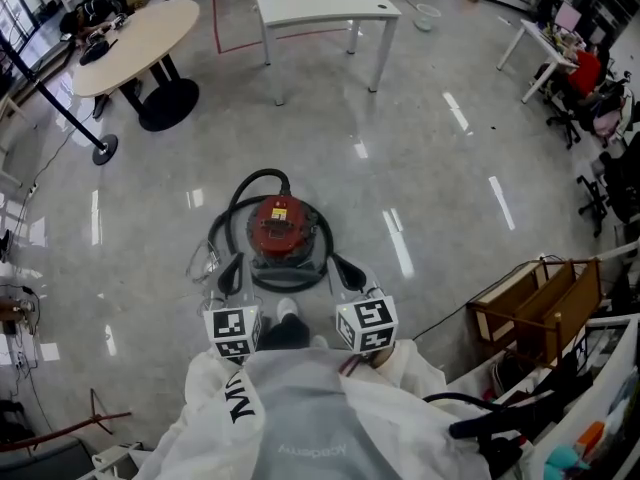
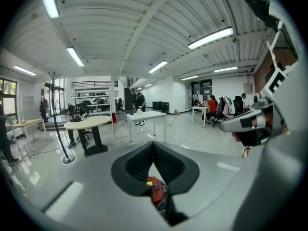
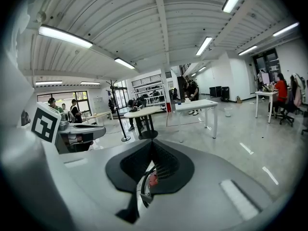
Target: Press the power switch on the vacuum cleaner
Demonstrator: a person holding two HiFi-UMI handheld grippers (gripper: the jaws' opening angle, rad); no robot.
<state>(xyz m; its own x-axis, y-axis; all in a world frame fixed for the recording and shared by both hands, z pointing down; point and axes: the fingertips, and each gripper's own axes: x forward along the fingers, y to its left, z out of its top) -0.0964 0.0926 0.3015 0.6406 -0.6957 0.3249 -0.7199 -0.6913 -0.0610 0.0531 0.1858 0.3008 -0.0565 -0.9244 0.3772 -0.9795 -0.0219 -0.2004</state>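
On the floor before us sits the vacuum cleaner, not yet touched. Our left gripper and right gripper hover near it, both pressed together and empty. The pressing is left to do.

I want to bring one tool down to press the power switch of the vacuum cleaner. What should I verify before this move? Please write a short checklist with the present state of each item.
1. The vacuum cleaner is in view, just ahead of both tools: ok.
2. The left tool has its jaws together and holds nothing: ok.
3. The right tool has its jaws together and holds nothing: ok.
4. The black hose loops behind the body and does not lie over its red top: ok.
5. The power switch is located on the red top: cannot tell, too small in every view.
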